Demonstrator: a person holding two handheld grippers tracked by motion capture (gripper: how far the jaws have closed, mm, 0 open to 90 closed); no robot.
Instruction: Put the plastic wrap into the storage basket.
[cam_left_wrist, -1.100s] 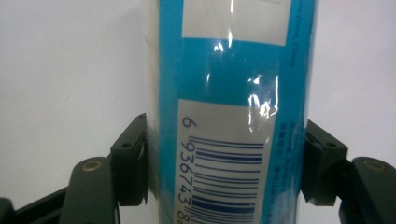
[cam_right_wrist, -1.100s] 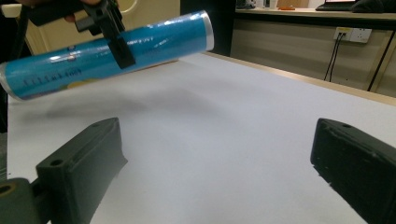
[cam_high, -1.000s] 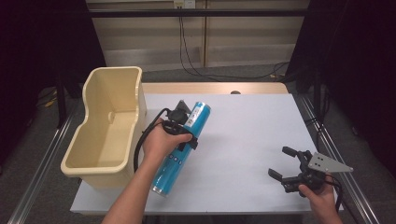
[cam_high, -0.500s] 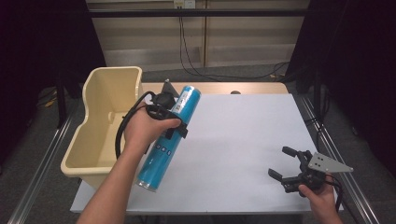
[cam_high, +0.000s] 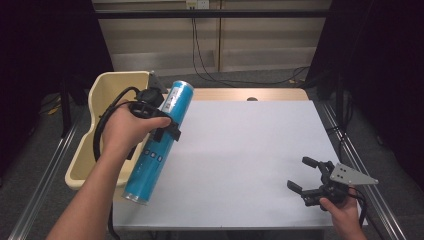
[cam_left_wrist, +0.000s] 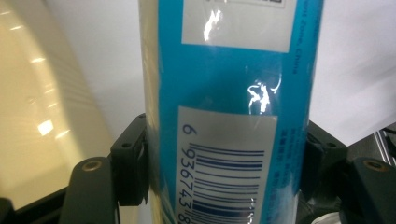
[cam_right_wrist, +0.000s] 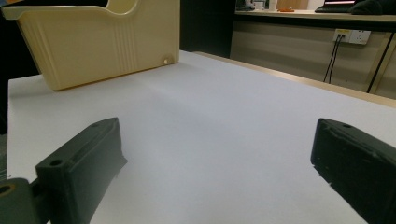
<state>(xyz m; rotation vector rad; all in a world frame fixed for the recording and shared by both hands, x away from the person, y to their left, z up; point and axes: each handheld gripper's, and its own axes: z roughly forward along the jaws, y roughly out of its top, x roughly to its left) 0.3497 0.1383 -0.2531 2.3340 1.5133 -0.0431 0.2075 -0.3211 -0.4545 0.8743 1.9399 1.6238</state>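
A long blue can with a white barcode label hangs tilted in the air over the table's left edge, its lower end toward me. My left gripper is shut on its middle, one black jaw on each side in the left gripper view. Just left of it stands a cream plastic bin, also seen from the side in the right gripper view. My right gripper rests low at the table's front right, jaws wide apart with nothing between them.
The white table top stretches between the two hands. A wooden strip runs along its far edge. Metal rails flank the table, and cables hang at the back wall.
My left hand has lifted the blue can off the table and carried it left and away from me, toward the bin. The right gripper has stayed put.
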